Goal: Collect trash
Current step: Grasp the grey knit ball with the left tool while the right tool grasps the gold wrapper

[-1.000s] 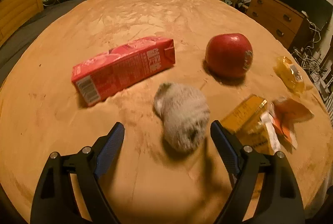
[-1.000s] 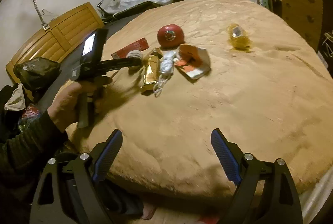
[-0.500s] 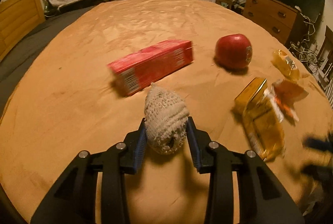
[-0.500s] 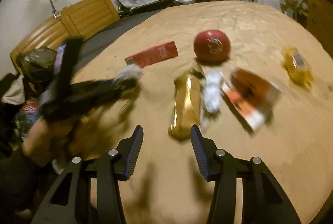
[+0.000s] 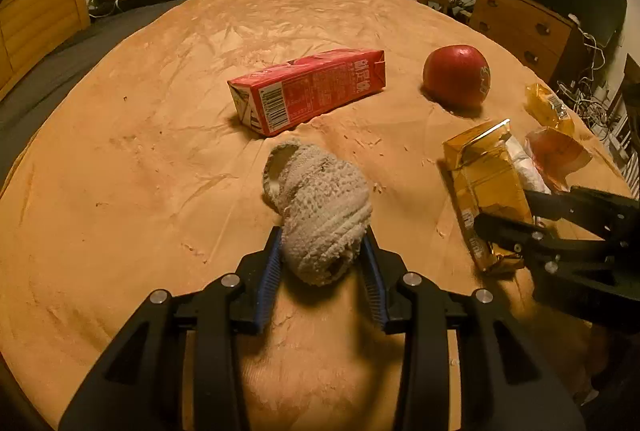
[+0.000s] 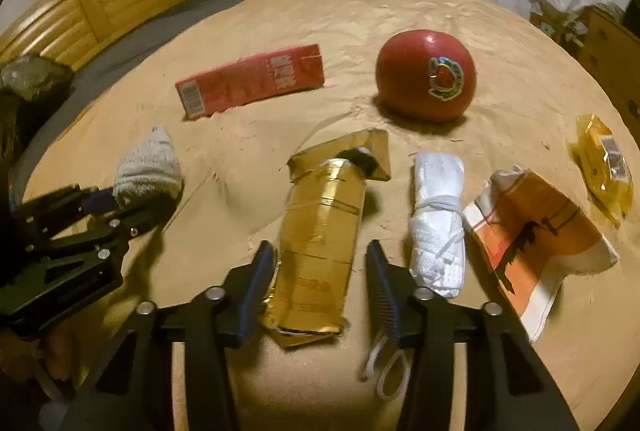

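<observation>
Fuzzy grey cloth, a rolled-up rag [image 5: 320, 207], sits pinched between the blue pads of the left claw [image 5: 323, 263] in the lower middle of the left view; the claw is clamped on its near end, so the far end sticks out loose; I think it is held this way so it can be lifted off the tan blanket [image 5: 140, 171] as trash. In the right view the same rag [image 6: 148, 171] and left claw [image 6: 108, 199] show at the left edge.

The right claw [image 6: 320, 271] is at the bottom middle of its view; its two fingers stand a little apart, one on each side of the gold box [image 6: 320, 231], close to it but not squeezing yet as far as I can see; my guess is it is lined up to grab the box next.

The gold box lies flat with its top flap torn open; something round and shiny pokes out of it, but I cannot tell what it is; the red carton [image 6: 252, 81] lies on its side in the upper left of the right view, shut; a red apple [image 6: 426, 75] sits upper right; a white tied bundle [image 6: 438, 223], an orange wrapper [image 6: 528, 231] and a yellow packet [image 6: 604, 159] lie to the right, all apart from the claws.

No bin or bag for the trash shows clearly in either view.
</observation>
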